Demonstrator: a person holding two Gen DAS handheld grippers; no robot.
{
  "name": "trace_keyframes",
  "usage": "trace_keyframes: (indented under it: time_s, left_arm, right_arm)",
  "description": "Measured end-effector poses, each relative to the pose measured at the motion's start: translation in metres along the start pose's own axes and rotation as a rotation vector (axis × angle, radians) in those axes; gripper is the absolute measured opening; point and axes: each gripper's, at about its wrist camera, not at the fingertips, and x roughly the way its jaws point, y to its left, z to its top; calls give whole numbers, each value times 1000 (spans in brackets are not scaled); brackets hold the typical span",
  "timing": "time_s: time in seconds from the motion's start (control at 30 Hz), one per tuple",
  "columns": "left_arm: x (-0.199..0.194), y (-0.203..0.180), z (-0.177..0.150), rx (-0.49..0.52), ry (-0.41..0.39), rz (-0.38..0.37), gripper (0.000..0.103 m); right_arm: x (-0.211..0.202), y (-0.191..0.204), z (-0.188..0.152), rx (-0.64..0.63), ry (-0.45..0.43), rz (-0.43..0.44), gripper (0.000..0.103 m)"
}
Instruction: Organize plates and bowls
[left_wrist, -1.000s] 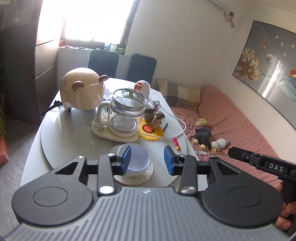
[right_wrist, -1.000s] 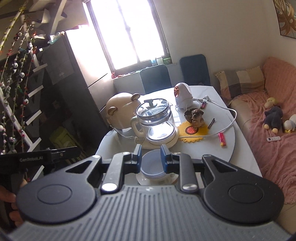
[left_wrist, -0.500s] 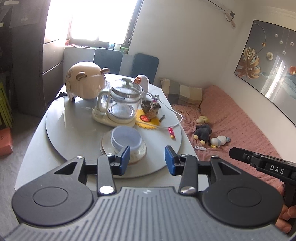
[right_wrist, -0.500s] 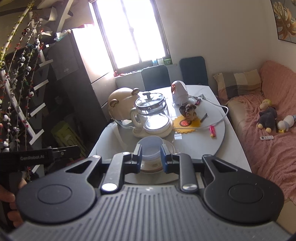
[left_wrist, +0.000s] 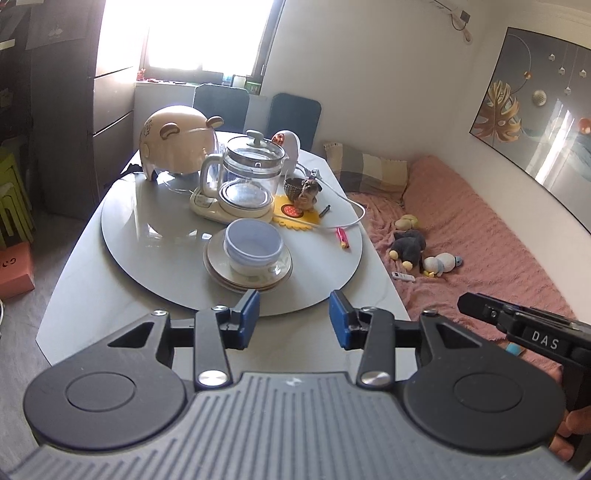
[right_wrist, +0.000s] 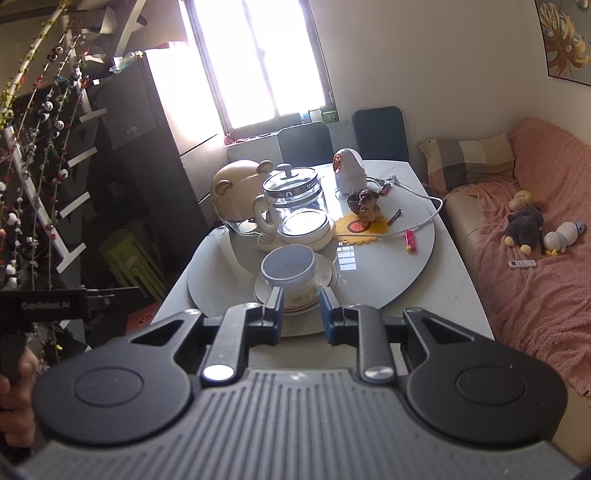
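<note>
Blue bowl stacked on plates on counter; left gripper spread, right gripper narrowly parted, both empty.

- The right hand-held gripper hangs over the near edge of the counter, its blue pads a narrow gap apart with nothing between them.
- Just beyond it a pale blue bowl sits on a stack of plates.
- Behind the stack stands a glass kettle beside a bear-shaped cream appliance.
- A pink bed with plush toys lies to the right.
</note>
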Motion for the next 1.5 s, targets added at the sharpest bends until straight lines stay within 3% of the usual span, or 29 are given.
trace_keyframes:
  time_s: [0.43,0.53,1.5]
  left_arm:
    - [3,-6,-28,23,48,3,50]
    - [2,-8,-29,27,47,5,51]
    - [-1,8,-33,-20,68,99,58]
  right_arm:
    - [-14,-3,-19,-20,19,13,26]
    - [-18,1,-22,-71,0,15,26]
    - [5,6,-25,-66,84,37,26]
